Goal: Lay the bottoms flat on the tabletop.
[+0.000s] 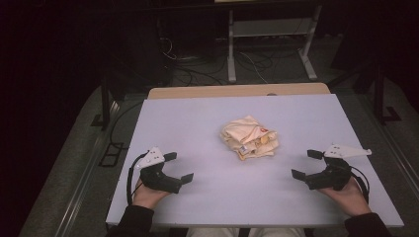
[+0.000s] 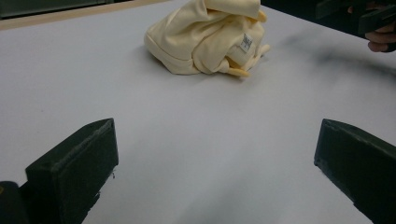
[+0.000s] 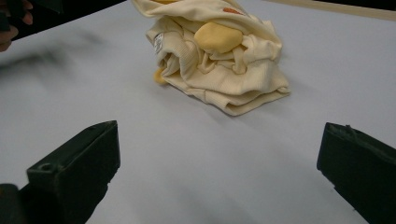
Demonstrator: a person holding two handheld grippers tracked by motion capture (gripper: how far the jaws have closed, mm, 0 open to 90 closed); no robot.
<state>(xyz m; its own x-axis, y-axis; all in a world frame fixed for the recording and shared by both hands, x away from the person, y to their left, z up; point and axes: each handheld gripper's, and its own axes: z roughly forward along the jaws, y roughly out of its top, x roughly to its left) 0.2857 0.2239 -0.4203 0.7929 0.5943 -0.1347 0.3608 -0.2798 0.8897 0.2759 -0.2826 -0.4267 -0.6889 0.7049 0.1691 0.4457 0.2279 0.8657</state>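
Observation:
A crumpled cream-yellow cloth (image 1: pixel 249 137) lies bunched near the middle of the white table (image 1: pixel 197 113). In the left gripper view the cloth (image 2: pixel 208 37) shows a small white label; in the right gripper view the cloth (image 3: pixel 219 56) shows a darker yellow patch and a ribbed hem. My left gripper (image 1: pixel 179 167) rests at the front left, open, nothing between its jaws. My right gripper (image 1: pixel 305 164) rests at the front right, also open and empty. Both point inward at the cloth, each well short of it.
The white table top sits on a wooden board (image 1: pixel 237 91) that shows at its far edge. Beyond it stand a metal frame (image 1: pixel 269 34) and cables (image 1: pixel 197 69) on a dark floor. Bare table surface surrounds the cloth.

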